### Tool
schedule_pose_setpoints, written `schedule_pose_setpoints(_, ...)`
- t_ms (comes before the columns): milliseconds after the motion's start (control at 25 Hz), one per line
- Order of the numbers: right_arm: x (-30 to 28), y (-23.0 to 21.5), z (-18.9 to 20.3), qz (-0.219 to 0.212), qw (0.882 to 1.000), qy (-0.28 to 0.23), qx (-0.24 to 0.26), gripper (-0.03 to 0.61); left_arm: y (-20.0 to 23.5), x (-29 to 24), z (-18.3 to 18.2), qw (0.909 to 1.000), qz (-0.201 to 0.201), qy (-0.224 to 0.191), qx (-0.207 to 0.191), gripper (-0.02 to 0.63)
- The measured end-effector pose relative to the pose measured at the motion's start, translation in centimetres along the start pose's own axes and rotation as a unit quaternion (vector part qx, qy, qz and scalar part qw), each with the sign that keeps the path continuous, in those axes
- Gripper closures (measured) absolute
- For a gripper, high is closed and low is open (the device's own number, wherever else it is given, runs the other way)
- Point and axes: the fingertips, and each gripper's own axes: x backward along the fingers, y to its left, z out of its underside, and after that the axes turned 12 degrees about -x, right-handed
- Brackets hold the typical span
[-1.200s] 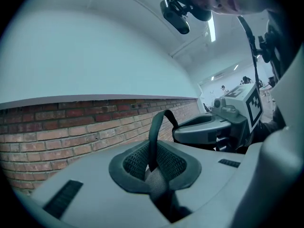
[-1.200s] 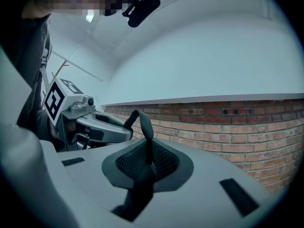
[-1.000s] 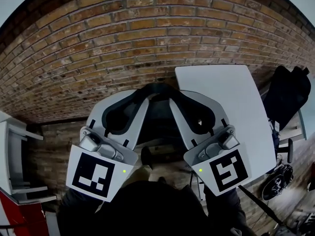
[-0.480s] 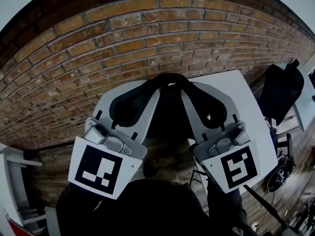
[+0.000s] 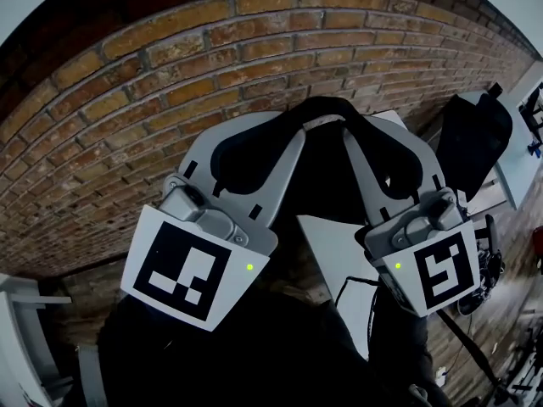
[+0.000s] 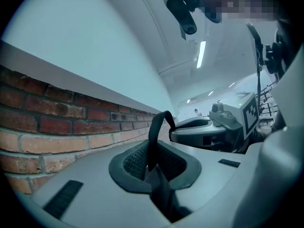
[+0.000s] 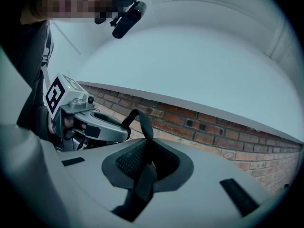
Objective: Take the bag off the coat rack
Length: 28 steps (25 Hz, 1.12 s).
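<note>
Black webbing bag strap [image 5: 327, 110] arches between the two claws, held up close in front of the red brick wall [image 5: 127, 117] that fills the left and top of the head view. At the left, the left claw [image 5: 284, 142] is narrowed onto the strap. In the left gripper view the band runs down across the dark ribbed pad and is pinched where the jaws meet [image 6: 159, 184]. Under the arch, between the two claws, hangs a dark mass that seems to be the bag's body [image 5: 327, 176], though its outline cannot be made out. A white worktop [image 5: 335, 244] shows below it. Further right, the right claw [image 5: 361, 138] is likewise narrowed onto the same strap, which is nipped between its jaws [image 7: 142, 184]. At the far right a black backpack [image 5: 471, 134] stands well apart from the claws.
</note>
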Motion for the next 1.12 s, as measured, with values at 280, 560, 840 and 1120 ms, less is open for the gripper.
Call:
schedule_pose_setpoints(280, -0.5, -4.9, 1.5, 0.002, 1.0, 0.018, 0.014, 0.541, -1.0, -5.1, 0.8, 0.9995, 0.022, -0.009, 0.019, 0.565)
schedule_pose_setpoints(560, -2.9, -8.4, 4.3, -0.014, 0.999, 0.029, 0.006, 0.541, -0.1, -9.1, 3.4, 0.9994, 0.02, -0.003, 0.028, 0.565)
schedule_pose_setpoints(840, -7.1, -11.5, 7.1, -0.035, 0.999, 0.037, 0.008, 0.541, 2.8, -13.1, 6.8, 0.9977, -0.001, 0.022, 0.064, 0.563)
schedule_pose_setpoints(1120, -10.4, -14.9, 7.2, -0.038, 0.999, 0.011, -0.019, 0.487, 6.1, -16.8, 8.7, 0.997, -0.035, 0.035, 0.059, 0.563)
